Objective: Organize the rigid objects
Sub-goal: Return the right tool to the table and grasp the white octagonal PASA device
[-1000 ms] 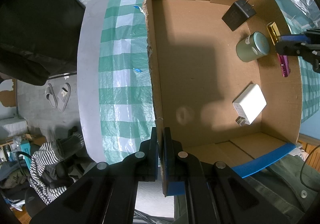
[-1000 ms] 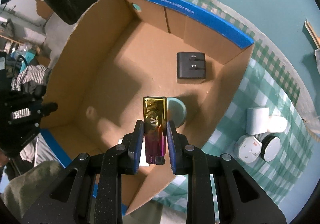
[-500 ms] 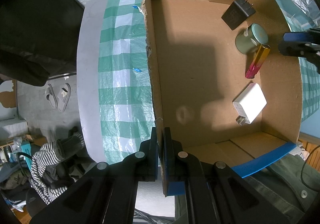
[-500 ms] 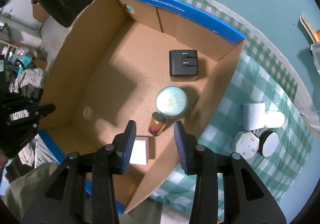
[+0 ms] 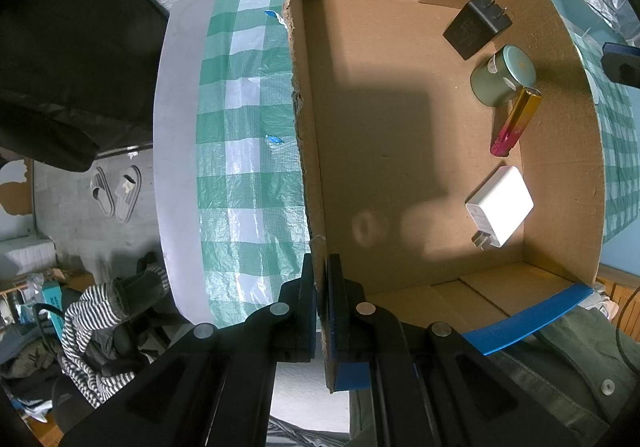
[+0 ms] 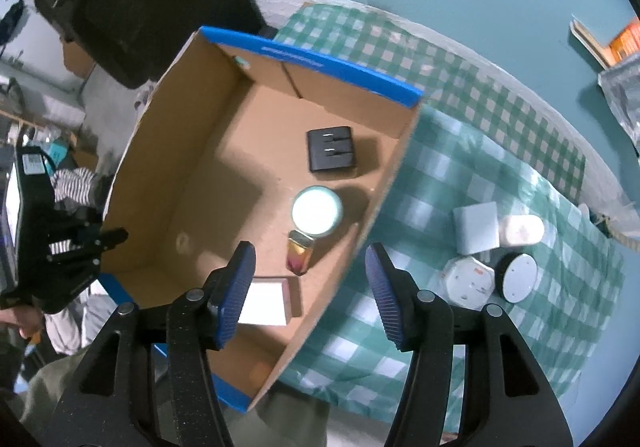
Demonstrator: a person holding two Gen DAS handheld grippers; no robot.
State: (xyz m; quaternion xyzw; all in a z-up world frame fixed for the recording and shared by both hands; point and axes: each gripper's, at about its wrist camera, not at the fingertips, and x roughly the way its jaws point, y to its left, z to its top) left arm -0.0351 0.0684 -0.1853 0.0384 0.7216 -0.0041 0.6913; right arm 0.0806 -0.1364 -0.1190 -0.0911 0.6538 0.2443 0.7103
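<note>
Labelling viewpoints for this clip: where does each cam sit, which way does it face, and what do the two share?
Left wrist: on the left hand-held gripper, facing straight down at the box wall it clamps; both fingers show, plus the right gripper's blue tip at the frame's right edge.
Right wrist: on the right hand-held gripper, facing steeply down above the box; jaws opening, nothing between them; the left gripper shows at far left.
Shared: box, black charger, tin, gold-pink bar, white charger, checked cloth.
</note>
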